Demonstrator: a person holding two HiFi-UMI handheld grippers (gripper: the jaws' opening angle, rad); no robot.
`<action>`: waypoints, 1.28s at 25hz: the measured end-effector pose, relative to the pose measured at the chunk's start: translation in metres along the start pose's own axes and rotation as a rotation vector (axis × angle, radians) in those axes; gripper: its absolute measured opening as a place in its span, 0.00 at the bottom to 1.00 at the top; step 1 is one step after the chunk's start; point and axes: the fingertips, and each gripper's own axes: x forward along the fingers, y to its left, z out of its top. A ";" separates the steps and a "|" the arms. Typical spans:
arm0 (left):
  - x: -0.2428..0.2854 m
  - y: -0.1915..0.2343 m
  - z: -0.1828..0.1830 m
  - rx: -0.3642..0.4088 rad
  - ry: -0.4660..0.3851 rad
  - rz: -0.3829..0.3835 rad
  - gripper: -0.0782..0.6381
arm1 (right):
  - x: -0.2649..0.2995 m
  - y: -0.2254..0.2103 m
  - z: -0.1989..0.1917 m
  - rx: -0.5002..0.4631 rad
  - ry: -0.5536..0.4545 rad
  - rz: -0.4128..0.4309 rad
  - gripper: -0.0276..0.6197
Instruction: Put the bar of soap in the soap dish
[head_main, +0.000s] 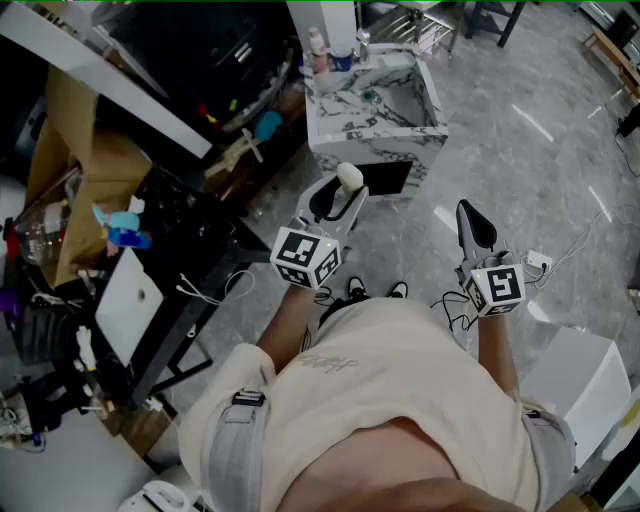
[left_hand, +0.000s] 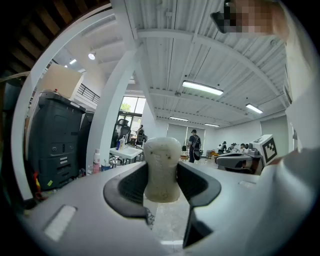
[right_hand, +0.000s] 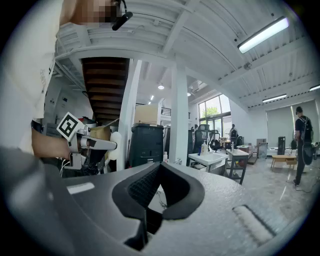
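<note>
Facing the marble washstand (head_main: 400, 135) with the bar of soap (left_hand: 161, 165) pinched upright in the wide-set jaws of the left gripper (left_hand: 162, 186) — level, probably to keep it from slipping — right gripper (right_hand: 157, 194) closed on nothing, held aside.

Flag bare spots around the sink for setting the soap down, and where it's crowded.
Bare: the marble sink along its right and front rim, and the grey floor right of it. Crowded: the sink's back-left corner, where bottles stand, and the black table on the left, covered with cables and clutter. The soap sits in the left gripper.
</note>
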 end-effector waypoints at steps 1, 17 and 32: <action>-0.001 0.005 0.000 -0.003 -0.002 0.002 0.39 | 0.002 0.000 0.002 0.002 -0.004 -0.008 0.03; 0.004 0.029 -0.036 -0.050 0.065 -0.085 0.39 | 0.011 0.019 -0.024 0.065 0.053 -0.136 0.03; 0.098 0.052 -0.019 -0.076 0.095 -0.068 0.39 | 0.084 -0.059 -0.043 0.143 0.033 -0.080 0.03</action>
